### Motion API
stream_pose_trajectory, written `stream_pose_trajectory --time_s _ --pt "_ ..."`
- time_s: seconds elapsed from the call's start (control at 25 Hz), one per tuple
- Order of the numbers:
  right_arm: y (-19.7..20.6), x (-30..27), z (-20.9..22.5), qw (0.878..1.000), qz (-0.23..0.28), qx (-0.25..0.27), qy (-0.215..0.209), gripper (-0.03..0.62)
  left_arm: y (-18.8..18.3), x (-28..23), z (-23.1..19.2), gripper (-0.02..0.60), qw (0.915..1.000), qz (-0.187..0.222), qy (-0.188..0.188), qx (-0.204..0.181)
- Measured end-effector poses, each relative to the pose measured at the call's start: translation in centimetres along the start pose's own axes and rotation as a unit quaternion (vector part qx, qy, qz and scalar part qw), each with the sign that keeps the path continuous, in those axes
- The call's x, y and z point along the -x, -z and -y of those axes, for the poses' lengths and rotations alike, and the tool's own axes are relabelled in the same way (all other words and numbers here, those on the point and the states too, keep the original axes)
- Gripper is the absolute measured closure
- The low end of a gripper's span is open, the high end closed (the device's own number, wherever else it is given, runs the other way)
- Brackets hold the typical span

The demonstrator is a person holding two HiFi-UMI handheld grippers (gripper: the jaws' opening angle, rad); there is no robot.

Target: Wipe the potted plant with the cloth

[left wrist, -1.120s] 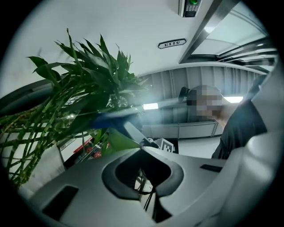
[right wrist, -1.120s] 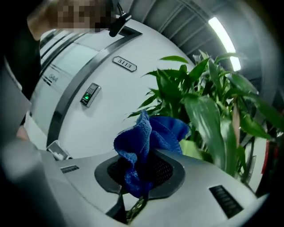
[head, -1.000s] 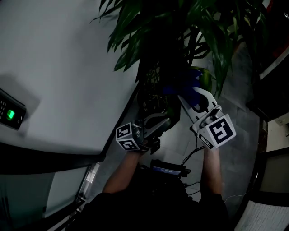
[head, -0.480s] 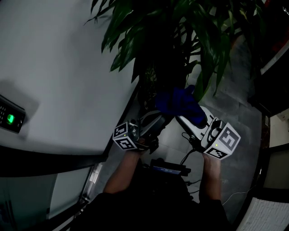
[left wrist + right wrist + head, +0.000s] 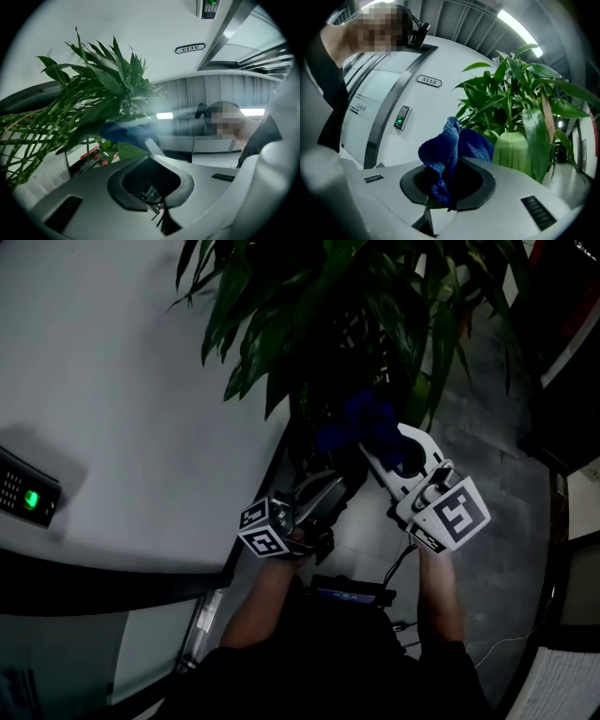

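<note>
Right gripper is clamped on the blue cloth, and I can see the fabric bunching up out of its jaws, right in among the lower leaves of the potted plant that stands just beside the white wall. My left gripper sits close by, below and left of the right one. Its jaws are pressed together with no cloth in them, angled up toward the foliage.
</note>
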State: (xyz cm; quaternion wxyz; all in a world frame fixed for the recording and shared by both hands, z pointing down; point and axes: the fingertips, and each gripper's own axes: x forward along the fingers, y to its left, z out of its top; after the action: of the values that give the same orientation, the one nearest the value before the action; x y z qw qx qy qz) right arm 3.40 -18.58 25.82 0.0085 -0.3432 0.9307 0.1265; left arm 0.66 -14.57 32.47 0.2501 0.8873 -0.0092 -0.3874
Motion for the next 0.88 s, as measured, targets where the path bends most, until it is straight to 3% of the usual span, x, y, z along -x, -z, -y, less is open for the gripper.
stream_pose_trajectory --time_s 0.08,0.16,0.32,0.56,0.88 --pt "0.8 0.2 -0.9 1.000 0.002 -0.023 -0.014 0.500 -0.2 -0.1 0.4 0.565 0.9999 0.007 0.005 0.010" --pt "1.0 0.4 -1.3 0.999 0.009 -0.042 -0.024 0.499 -0.5 -0.2 0.8 0.513 0.9996 0.016 0.015 0.019" --pt "1.4 1.0 -2.2 0.996 0.016 -0.075 -0.046 0.500 -1.1 -0.6 2.1 0.342 0.9975 0.039 0.043 0.042" --pt "2.0 2.5 -3.9 0.993 0.020 -0.099 -0.061 0.499 -0.3 -1.1 3.3 0.262 0.9975 0.032 0.054 0.033" --pt "3.4 4.2 -6.0 0.992 0.001 -0.096 -0.079 0.500 0.7 -0.6 2.9 0.216 0.9992 0.026 0.029 0.011"
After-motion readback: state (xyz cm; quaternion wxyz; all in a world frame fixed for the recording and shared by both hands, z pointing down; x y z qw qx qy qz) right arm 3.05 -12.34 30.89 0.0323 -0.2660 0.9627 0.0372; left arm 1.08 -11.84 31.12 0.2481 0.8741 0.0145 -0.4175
